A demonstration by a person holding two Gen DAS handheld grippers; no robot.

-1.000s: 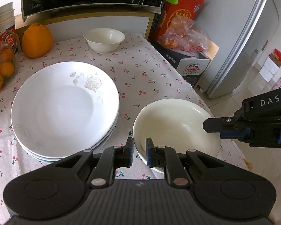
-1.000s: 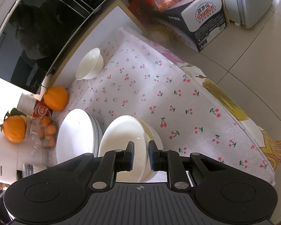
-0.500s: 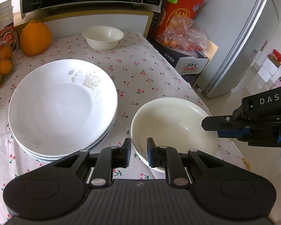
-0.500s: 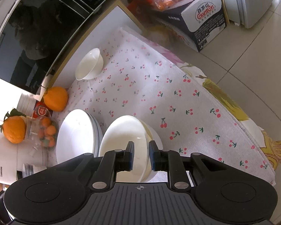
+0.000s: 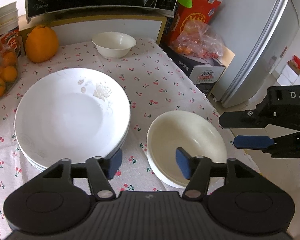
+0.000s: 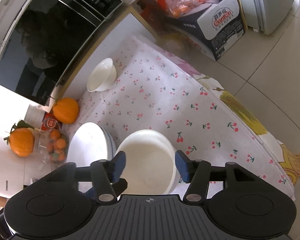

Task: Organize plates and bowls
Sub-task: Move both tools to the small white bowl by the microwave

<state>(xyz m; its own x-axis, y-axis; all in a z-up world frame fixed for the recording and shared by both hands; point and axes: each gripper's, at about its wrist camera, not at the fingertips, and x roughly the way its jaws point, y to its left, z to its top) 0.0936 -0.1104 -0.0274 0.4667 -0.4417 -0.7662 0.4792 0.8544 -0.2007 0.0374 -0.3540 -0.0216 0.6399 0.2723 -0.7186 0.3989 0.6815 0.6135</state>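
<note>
Cream bowl point(image 5: 185, 140) lower right, beside white plate stack point(image 5: 72, 116); left hand-held gripper point(image 5: 149, 165) & right hand-held gripper point(image 6: 150, 166) both wide open, empty; only left view shows rose print.

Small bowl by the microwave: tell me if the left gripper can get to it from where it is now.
Probably yes. The left gripper is open and holds nothing, and bare cloth runs between the plate stack and near bowl up to the small bowl.
</note>
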